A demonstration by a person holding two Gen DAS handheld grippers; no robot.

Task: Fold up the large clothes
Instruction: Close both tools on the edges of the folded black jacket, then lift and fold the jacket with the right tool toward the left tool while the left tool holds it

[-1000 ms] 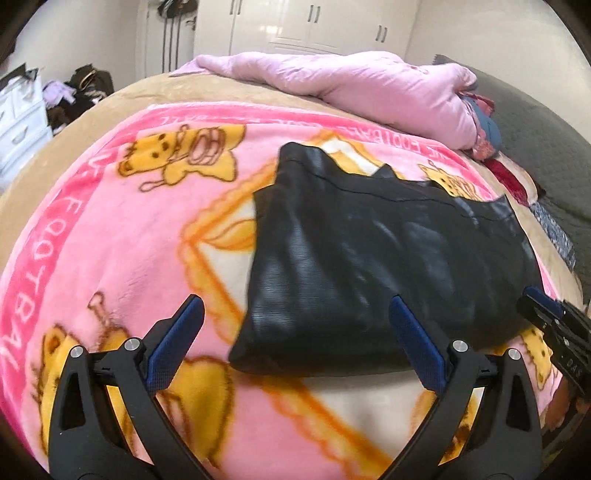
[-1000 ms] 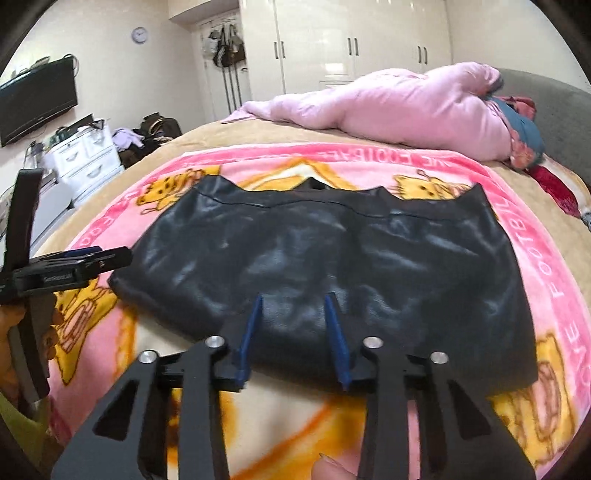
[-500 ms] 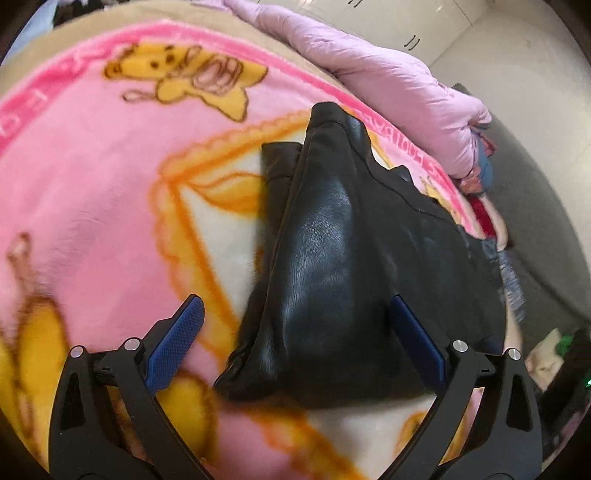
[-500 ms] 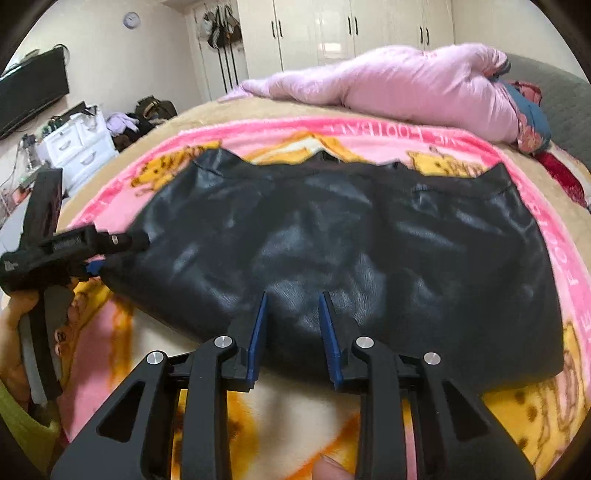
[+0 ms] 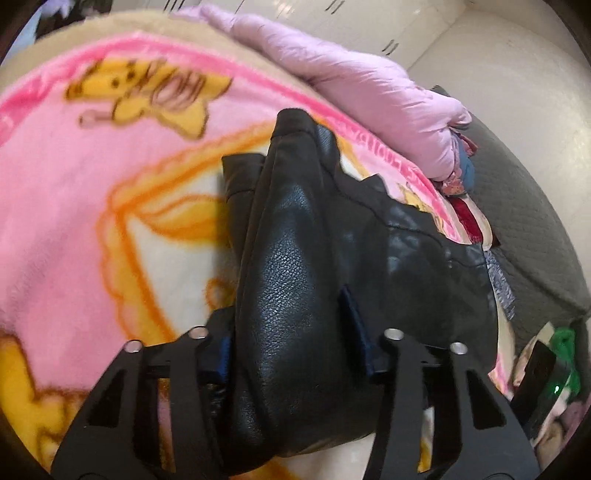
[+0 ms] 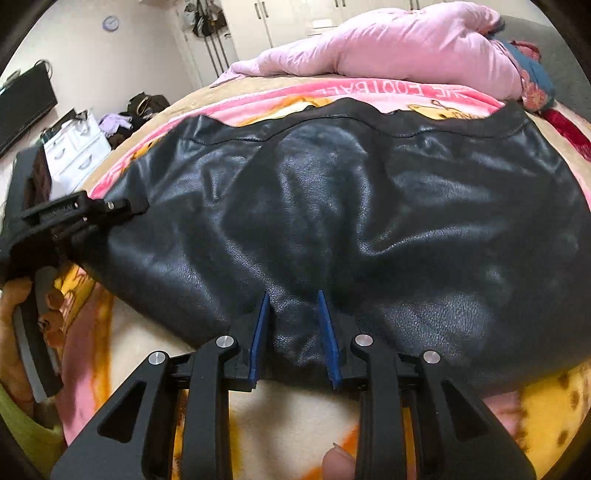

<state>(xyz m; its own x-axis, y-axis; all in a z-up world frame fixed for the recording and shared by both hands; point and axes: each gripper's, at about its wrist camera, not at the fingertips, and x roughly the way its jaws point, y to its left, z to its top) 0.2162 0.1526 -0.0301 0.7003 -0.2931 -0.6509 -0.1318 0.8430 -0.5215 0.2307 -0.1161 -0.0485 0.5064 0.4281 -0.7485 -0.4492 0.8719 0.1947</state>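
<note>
A black leather garment [image 6: 369,206] lies spread on a pink cartoon blanket [image 5: 74,192] on the bed. My left gripper [image 5: 291,332] has closed in around the garment's [image 5: 295,277] left edge, which bunches up between its blue pads [image 5: 354,325]. From the right wrist view the left gripper [image 6: 122,208] sits at the garment's left side. My right gripper [image 6: 293,325] straddles the garment's near hem at the middle, with its blue pads [image 6: 258,332] narrowly apart and leather between them.
A pink puffy duvet [image 6: 388,48] lies across the far side of the bed. A grey headboard or cushion [image 5: 524,236] is at right. White drawers [image 6: 77,151], a dark TV and wardrobes [image 6: 295,14] stand beyond the bed.
My left gripper has moved onto the garment's left edge and closed from wide open onto it, lifting and bunching the leather. My right gripper has pushed forward onto the near hem.
</note>
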